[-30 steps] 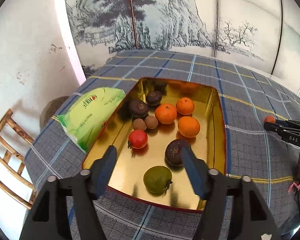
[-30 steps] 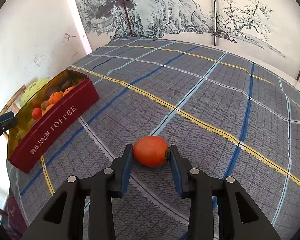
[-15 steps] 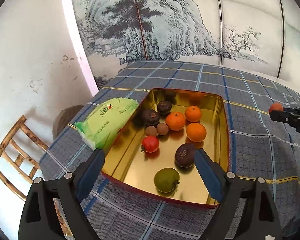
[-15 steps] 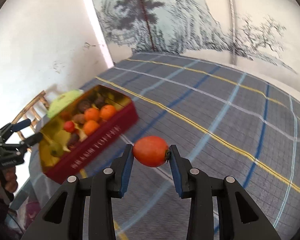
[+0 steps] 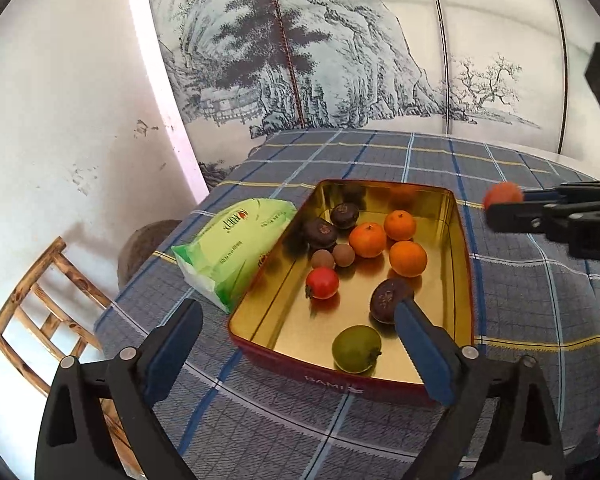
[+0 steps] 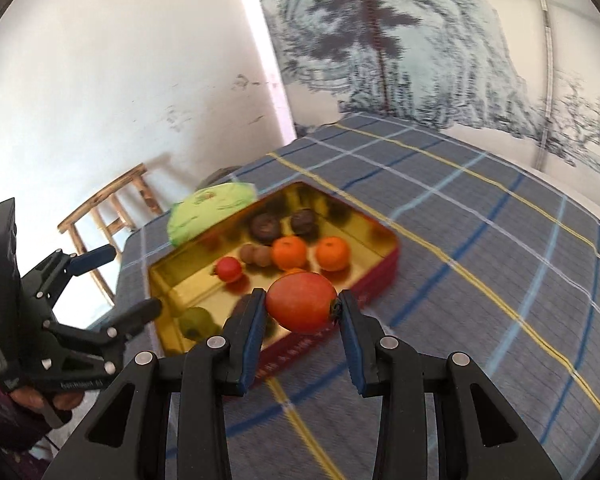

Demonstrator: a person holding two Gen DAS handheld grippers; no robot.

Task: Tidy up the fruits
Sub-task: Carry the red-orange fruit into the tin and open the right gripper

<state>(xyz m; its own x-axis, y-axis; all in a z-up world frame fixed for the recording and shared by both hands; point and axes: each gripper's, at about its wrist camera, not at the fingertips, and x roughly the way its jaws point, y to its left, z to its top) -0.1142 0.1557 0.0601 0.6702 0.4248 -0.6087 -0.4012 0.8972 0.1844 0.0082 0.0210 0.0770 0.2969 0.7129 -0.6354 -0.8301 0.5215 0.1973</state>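
1. Fruits are being gathered on a counter draped in a blue-grey checked cloth; a green packet lies against the left wall of the tin.
2. Gold-lined tin with red outer walls holds most of them: three oranges, three dark round fruits, two small brown ones, a red tomato and a green fruit near the front wall.
3. Left hand-held gripper hovers over the tin's near edge. Its jaws have just been opening and now stand wide with nothing between them.
4. Right hand-held gripper is clamped on an orange-red tomato. A second ago that fruit sat low over the cloth, well away from the tin; now it is lifted and hangs just before the tin's near wall.
5. My reading: the carry is nearly done, and what remains is to bring the tomato over the bare gold floor and let go.
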